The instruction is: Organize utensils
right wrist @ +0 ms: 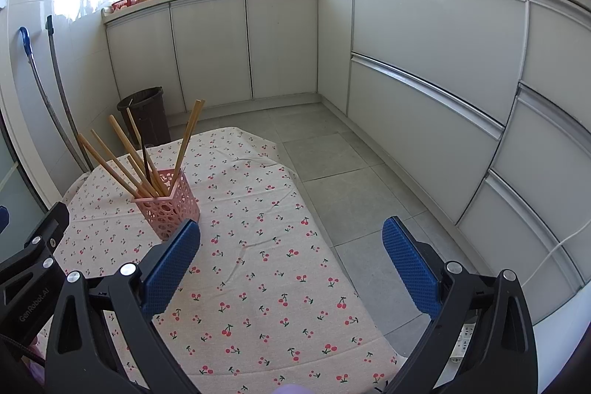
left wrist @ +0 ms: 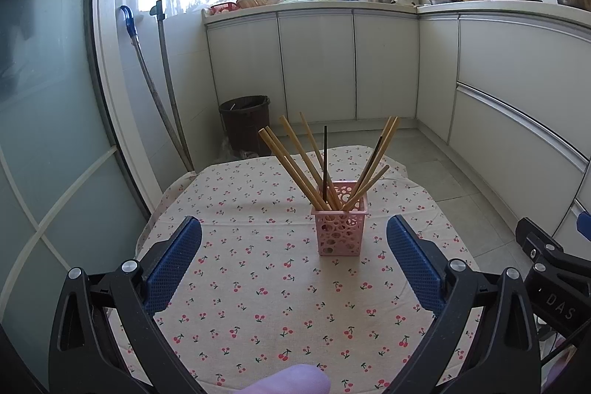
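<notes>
A pink perforated holder (left wrist: pixel 340 231) stands upright on the cherry-print tablecloth (left wrist: pixel 258 283). Several wooden chopsticks (left wrist: pixel 295 165) and one dark chopstick (left wrist: pixel 325 165) fan out of its top. My left gripper (left wrist: pixel 293 261) is open above the cloth, with nothing between its blue pads; the holder stands just beyond it, a little right of centre. In the right wrist view the holder (right wrist: pixel 168 205) sits at the left, just behind my left fingertip (right wrist: pixel 177 257). My right gripper (right wrist: pixel 291 261) is open and empty over the table's right part.
The small table's right edge (right wrist: pixel 332 246) drops to a grey tiled floor. White cabinets (right wrist: pixel 424 91) line the back and right. A dark bin (left wrist: pixel 245 120) and two mop handles (left wrist: pixel 166 91) stand at the far left. The other gripper's body (left wrist: pixel 550 268) shows at right.
</notes>
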